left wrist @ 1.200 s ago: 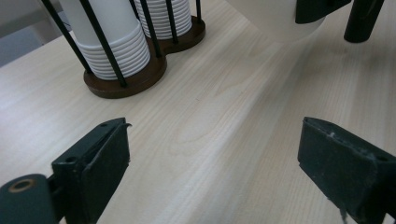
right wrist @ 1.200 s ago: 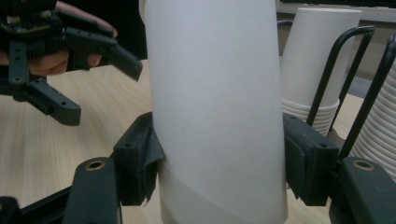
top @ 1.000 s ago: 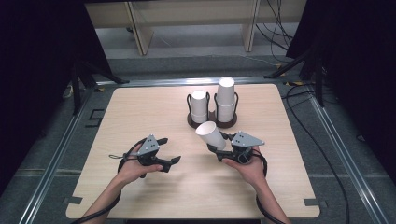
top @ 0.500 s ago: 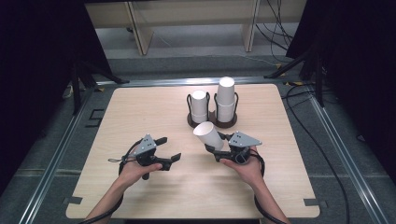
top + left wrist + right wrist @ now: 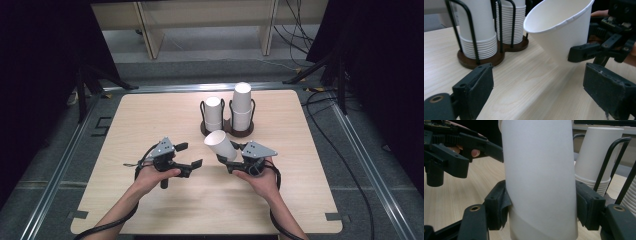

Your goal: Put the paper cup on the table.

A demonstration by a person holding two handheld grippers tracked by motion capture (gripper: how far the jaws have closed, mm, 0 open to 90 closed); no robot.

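White paper cup (image 5: 220, 144), 1 alone, sits clamped in the right gripper (image 5: 231, 159), tilted above the wooden table (image 5: 150, 120). Left gripper (image 5: 192, 156) stands open, empty, nearby. Behind stand 2 cup stacks (image 5: 241, 107) in 1 black wire rack (image 5: 227, 131); left gripper view reveals the cup's hollow mouth.

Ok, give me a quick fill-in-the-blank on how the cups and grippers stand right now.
1. The right gripper is shut on a white paper ____.
2. The left gripper has its jaws ____, nothing between them.
3. The wire holder on the table has ____ stacks of cups.
4. The held cup is ____, not upright.

Missing: cup; open; two; tilted
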